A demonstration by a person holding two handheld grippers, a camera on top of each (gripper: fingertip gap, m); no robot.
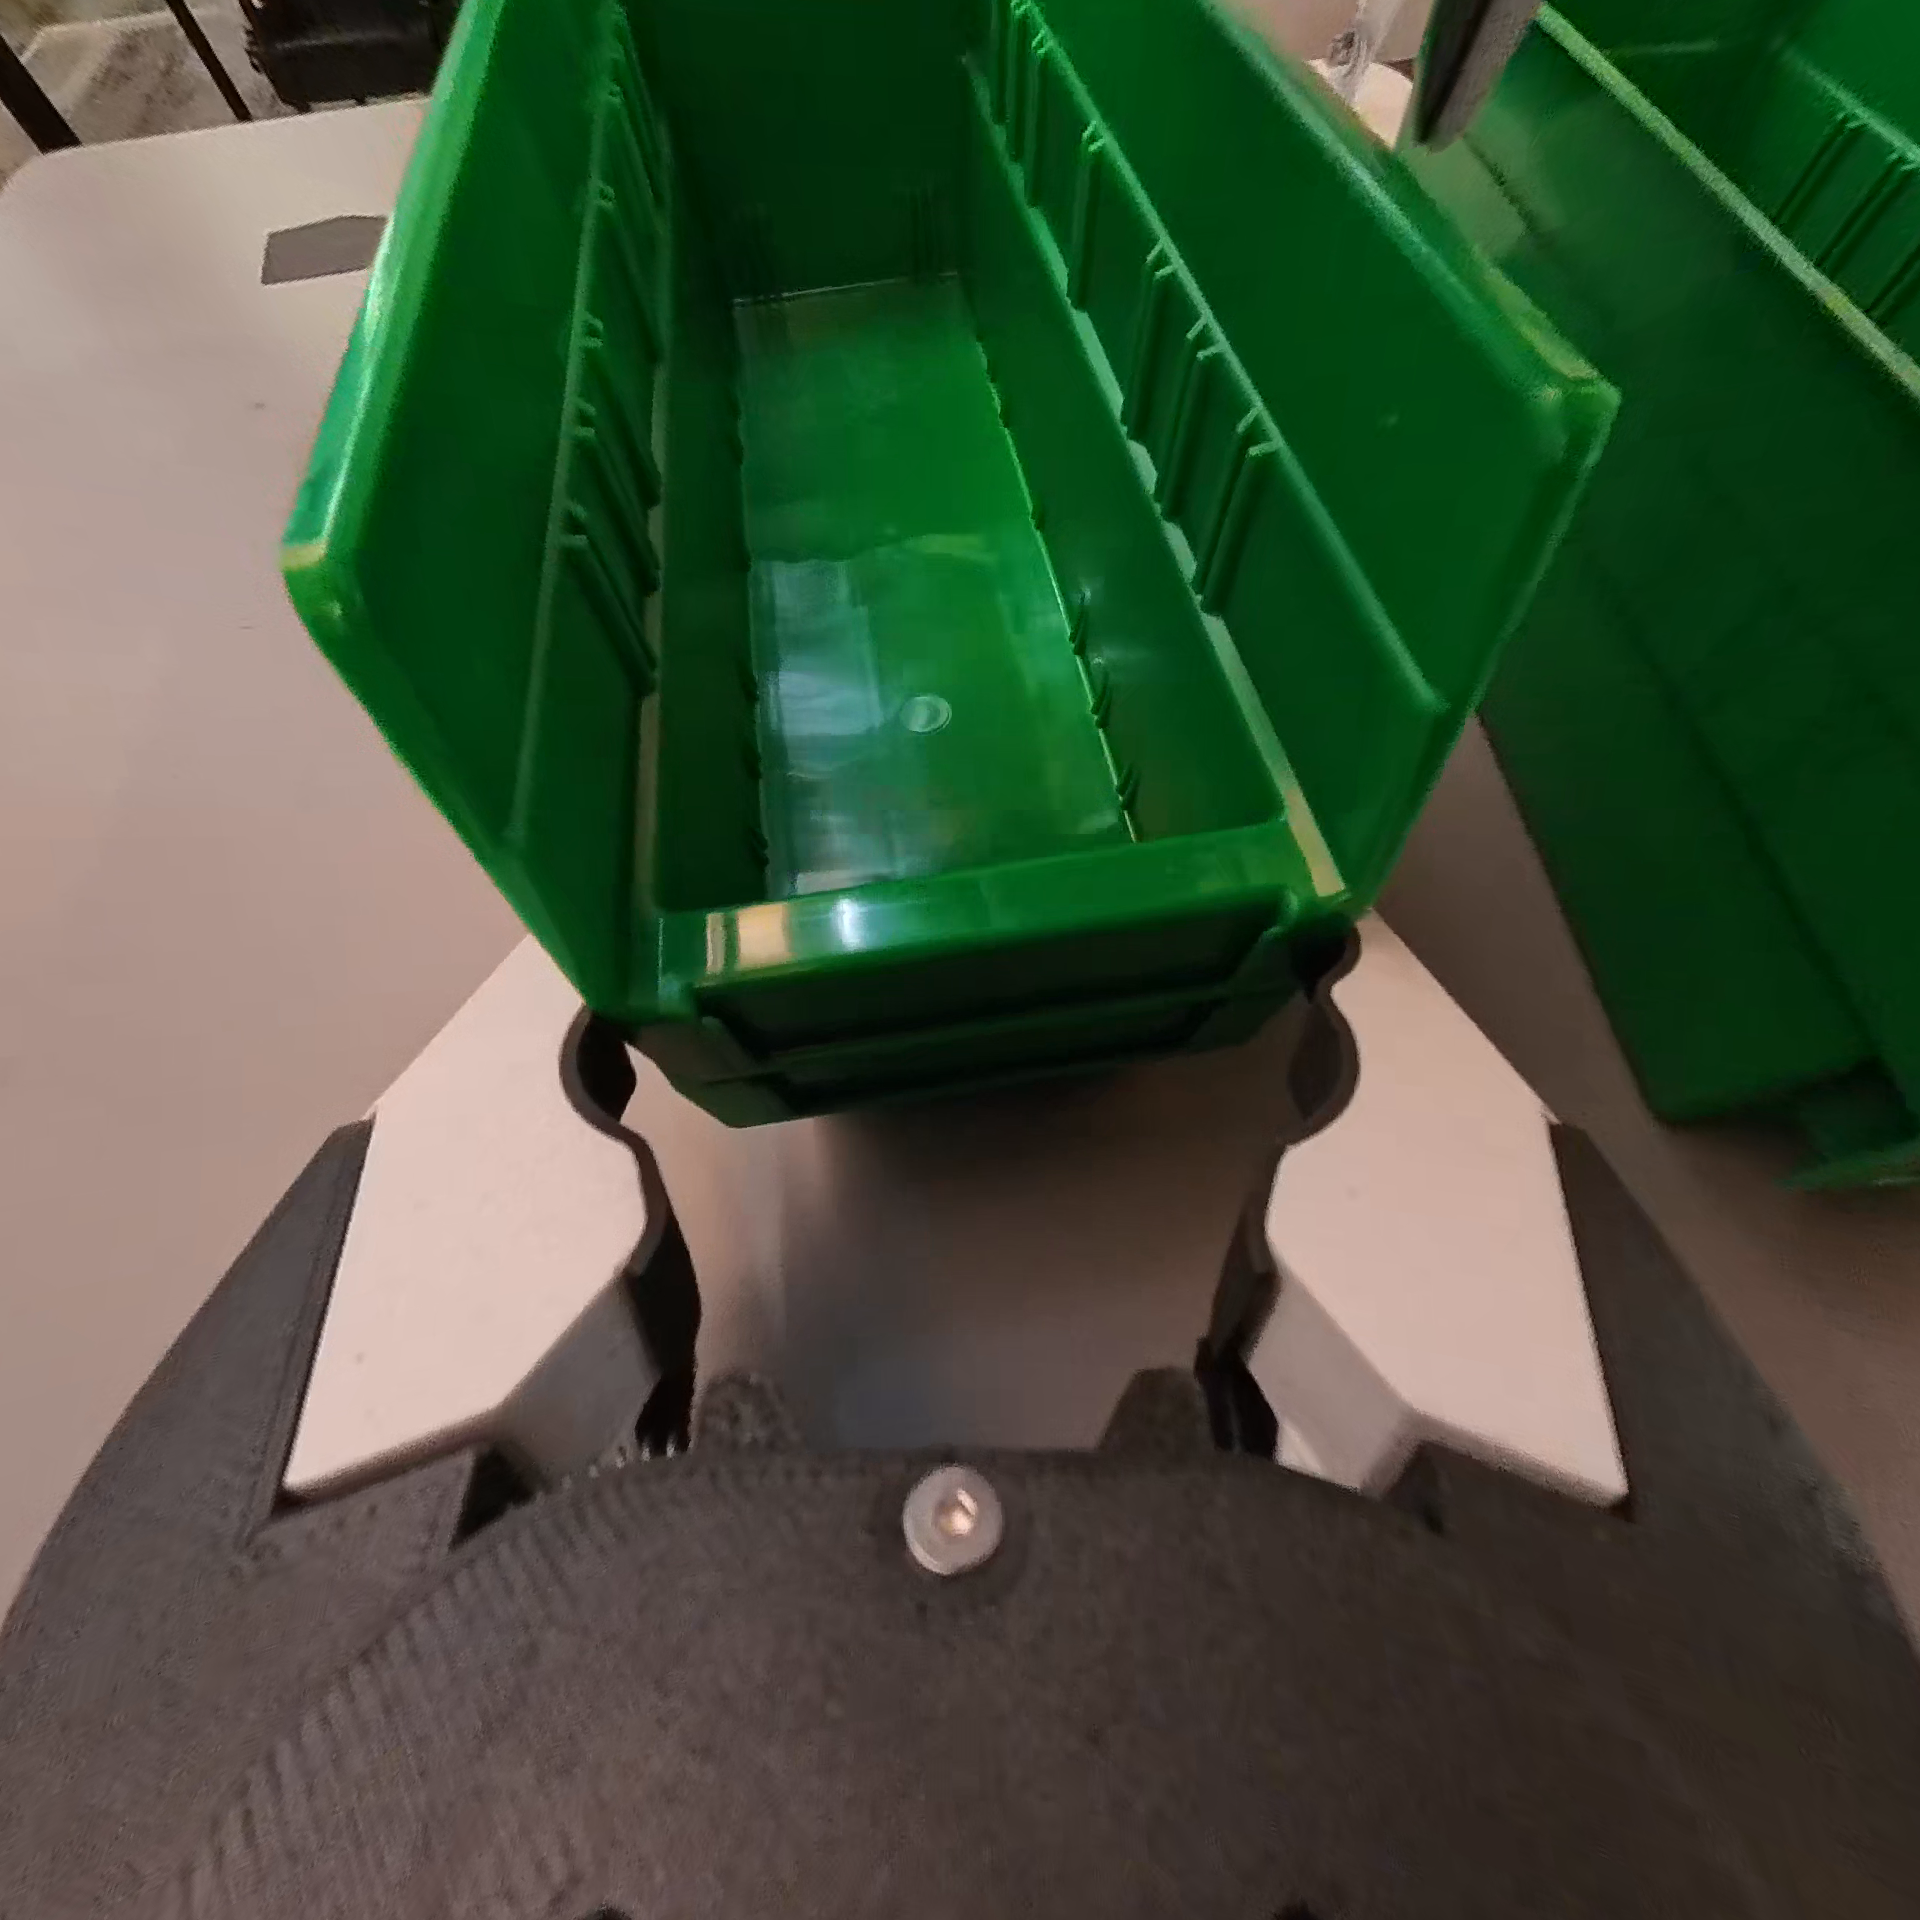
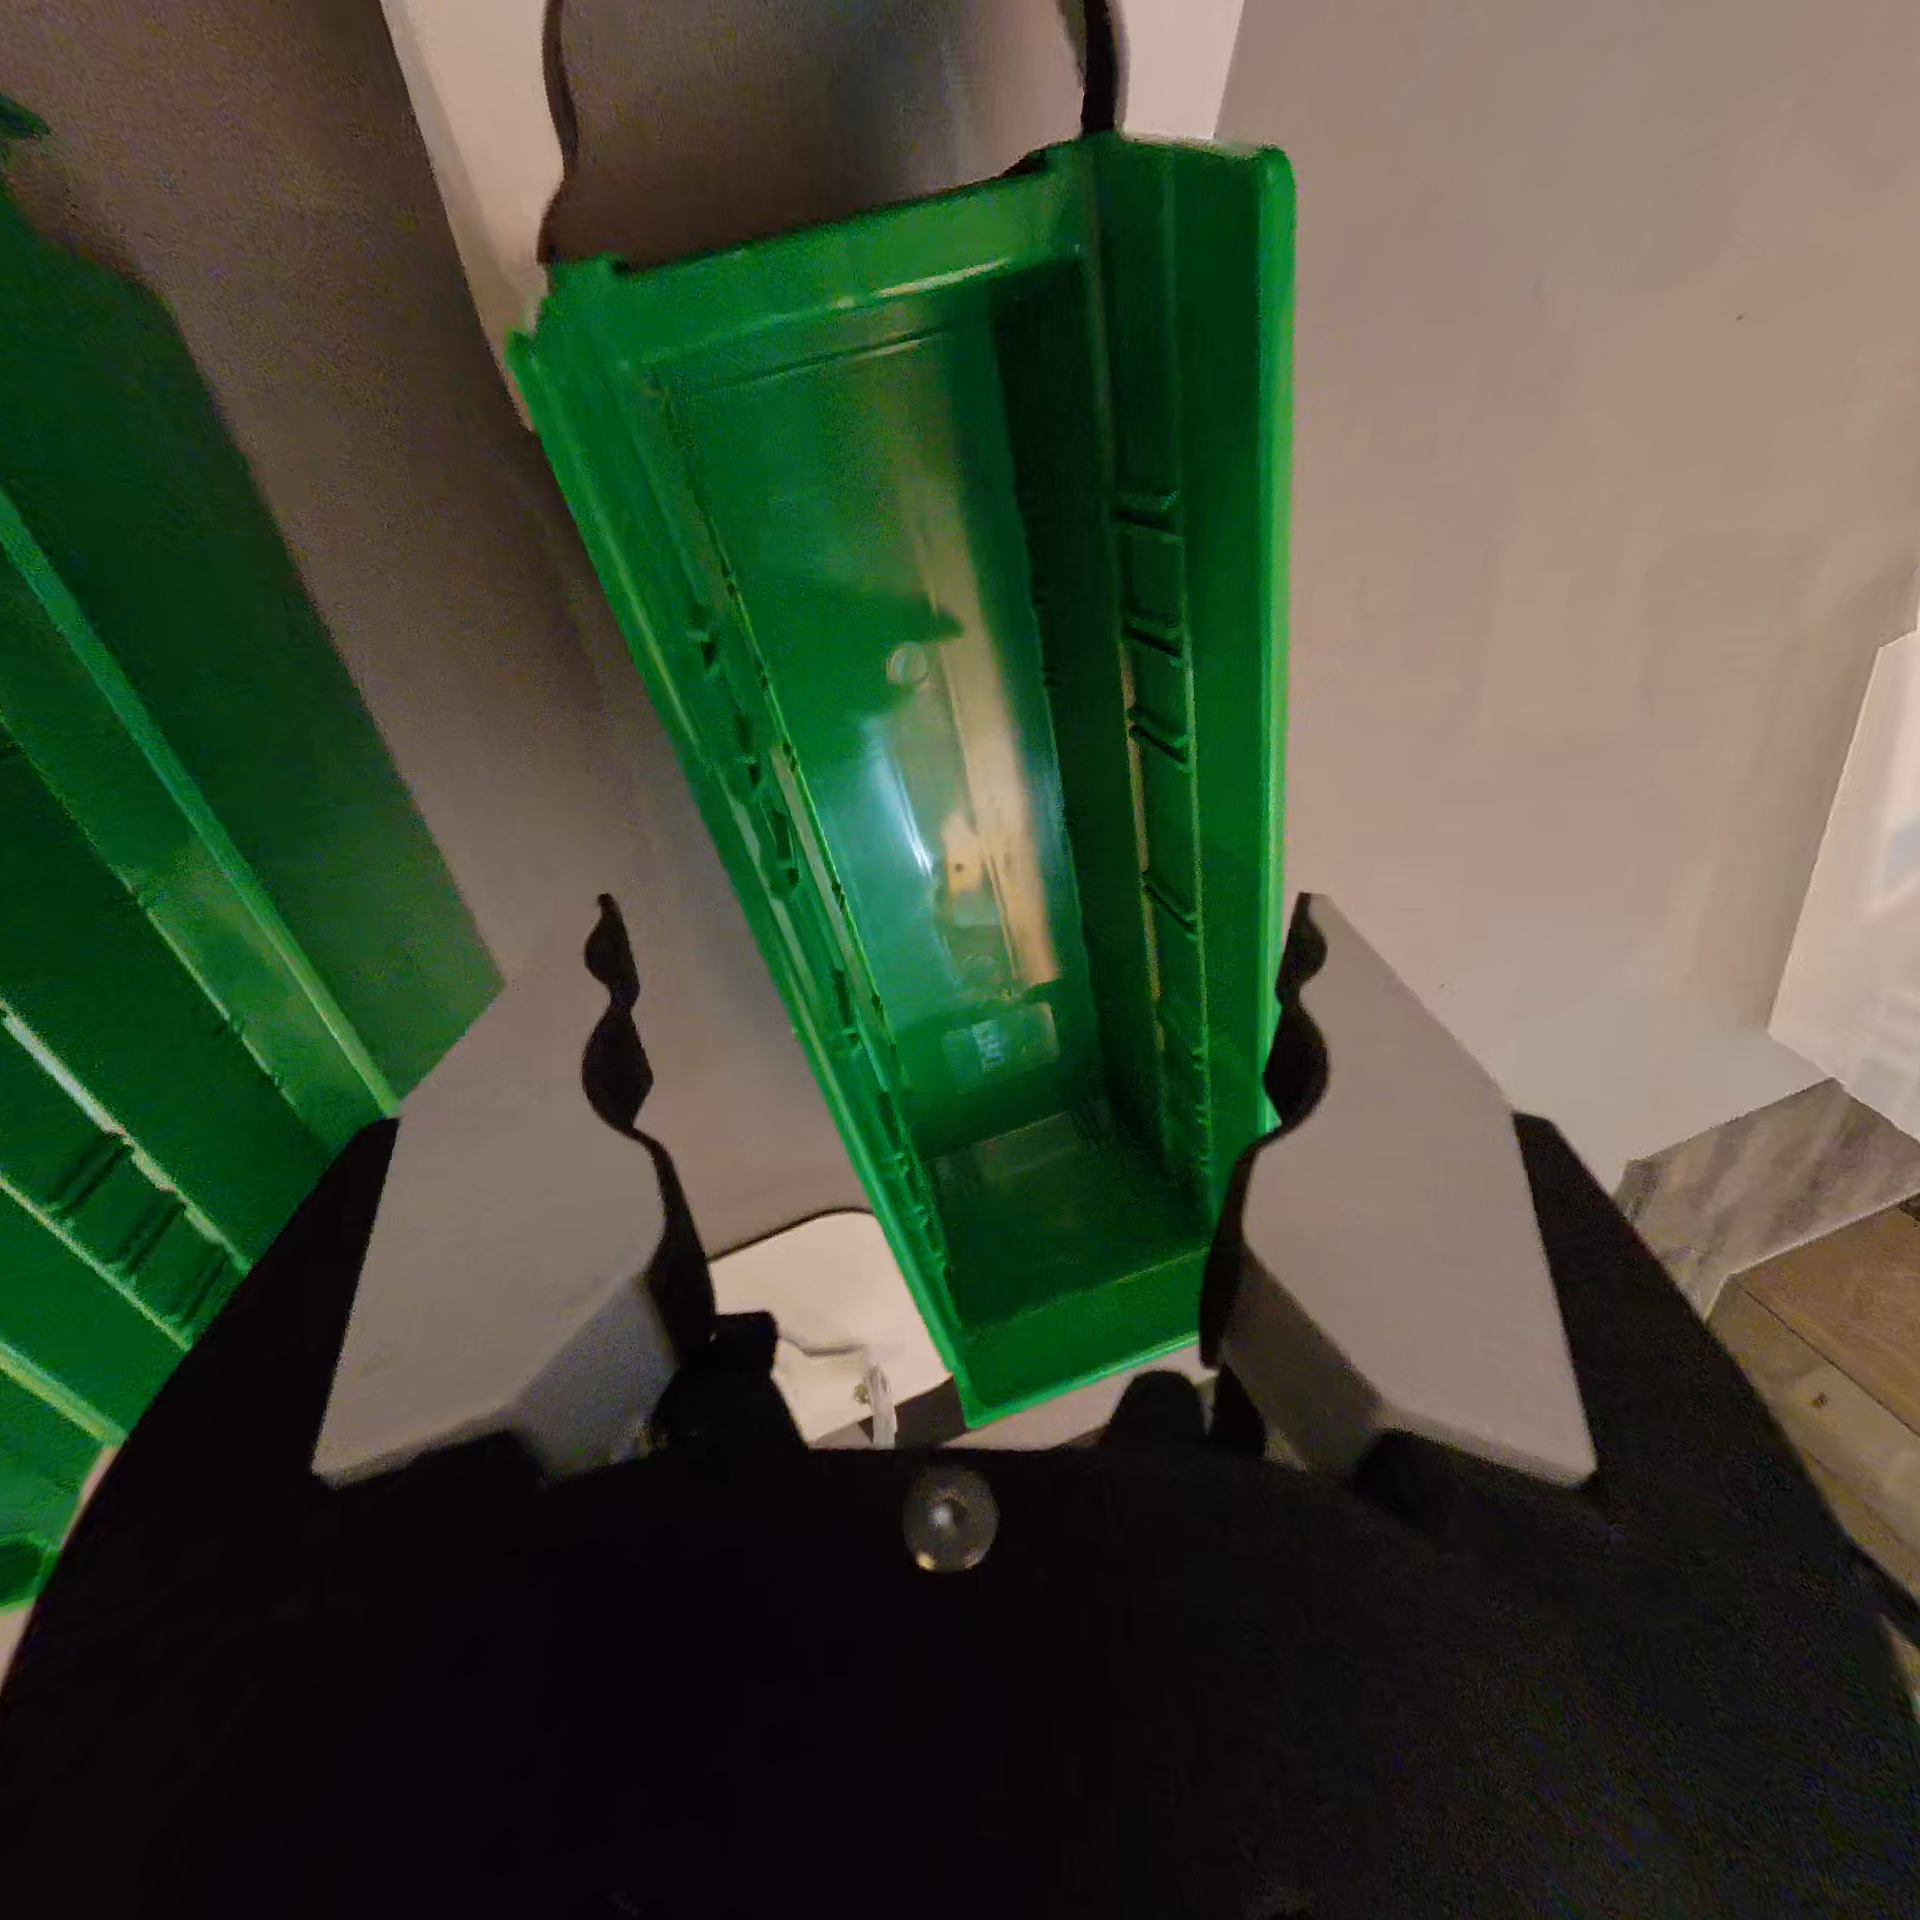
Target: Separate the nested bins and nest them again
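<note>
Gripping the short front end of a green bin (image 1: 935, 582), the left gripper (image 1: 961, 997) holds it tilted above the desk (image 1: 156, 520). The right gripper (image 2: 951, 1039) spreads wide around another green bin (image 2: 935, 727), apparently readying re-nesting.

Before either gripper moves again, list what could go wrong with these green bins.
1. The left gripper pinches only the front lip of the nested bins, which tilt up; they may slip or pivot.
2. Two stacked lips show there, so lifting may drag both bins together.
3. The right gripper stands open around a single bin, off-centre against one finger; closing may skew it.
</note>
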